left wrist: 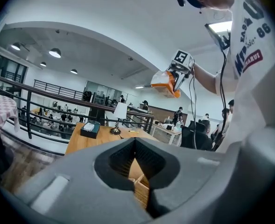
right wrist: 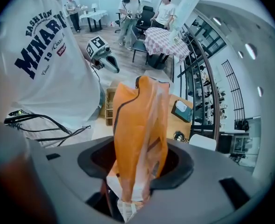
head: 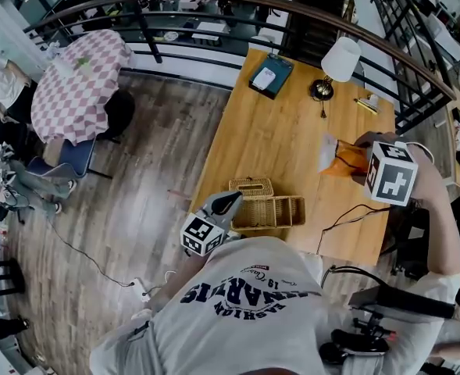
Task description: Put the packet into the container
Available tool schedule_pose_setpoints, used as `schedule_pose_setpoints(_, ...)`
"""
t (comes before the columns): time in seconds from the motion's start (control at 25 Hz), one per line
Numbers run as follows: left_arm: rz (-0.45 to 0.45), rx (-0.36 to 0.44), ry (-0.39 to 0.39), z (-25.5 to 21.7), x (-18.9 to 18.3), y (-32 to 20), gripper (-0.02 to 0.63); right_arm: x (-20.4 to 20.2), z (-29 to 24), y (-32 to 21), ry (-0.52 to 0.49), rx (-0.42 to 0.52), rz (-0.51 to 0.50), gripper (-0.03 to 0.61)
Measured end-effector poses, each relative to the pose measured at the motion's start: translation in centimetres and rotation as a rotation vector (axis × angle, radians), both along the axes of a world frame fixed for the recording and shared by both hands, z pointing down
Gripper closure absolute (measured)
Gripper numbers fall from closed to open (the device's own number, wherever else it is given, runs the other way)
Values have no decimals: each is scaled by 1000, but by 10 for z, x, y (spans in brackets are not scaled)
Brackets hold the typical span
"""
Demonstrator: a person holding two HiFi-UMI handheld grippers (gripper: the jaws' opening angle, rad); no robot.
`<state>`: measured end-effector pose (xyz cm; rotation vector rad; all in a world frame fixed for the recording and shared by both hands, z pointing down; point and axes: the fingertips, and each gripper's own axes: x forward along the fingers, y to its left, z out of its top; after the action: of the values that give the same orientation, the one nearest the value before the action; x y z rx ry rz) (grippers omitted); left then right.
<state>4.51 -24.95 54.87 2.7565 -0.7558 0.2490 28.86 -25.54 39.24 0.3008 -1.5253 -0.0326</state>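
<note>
My right gripper (head: 360, 159) is shut on an orange packet (head: 341, 161) and holds it up in the air over the right side of the wooden table (head: 284, 143). In the right gripper view the packet (right wrist: 139, 139) stands upright between the jaws of that gripper (right wrist: 135, 171). A woven basket (head: 270, 212), open on top, sits near the table's front edge. My left gripper (head: 230, 202) hovers just left of the basket with its jaws shut and nothing in them. The left gripper view shows a strip of the basket (left wrist: 139, 190) below the meeting jaws and the packet (left wrist: 167, 84) held high.
A dark blue box (head: 270, 76) and a white-shaded lamp (head: 340, 59) stand at the table's far end. A black cable (head: 347, 221) trails over the front right edge. A curved railing (head: 214, 6) runs behind the table; a chequered table (head: 80, 80) stands far left.
</note>
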Motion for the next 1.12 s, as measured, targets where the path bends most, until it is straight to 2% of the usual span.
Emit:
schedule_pose_setpoints(0.24,12,3,-6,2,-2,5,611,3,18,2,35,11,22,356)
schedule_pose_setpoints(0.44,-2,-2,0,3,-16,2,611,-18,31,-5,59,38,22,356)
schedule_pose_setpoints(0.76,-57,-19,3,12,-46,1,611,-85,54,-20,49,69,-65,356)
schedule_pose_setpoints(1.12,-87,-22,-15,20,-63,-1,611,-181,69,-20,16,55,-230,357)
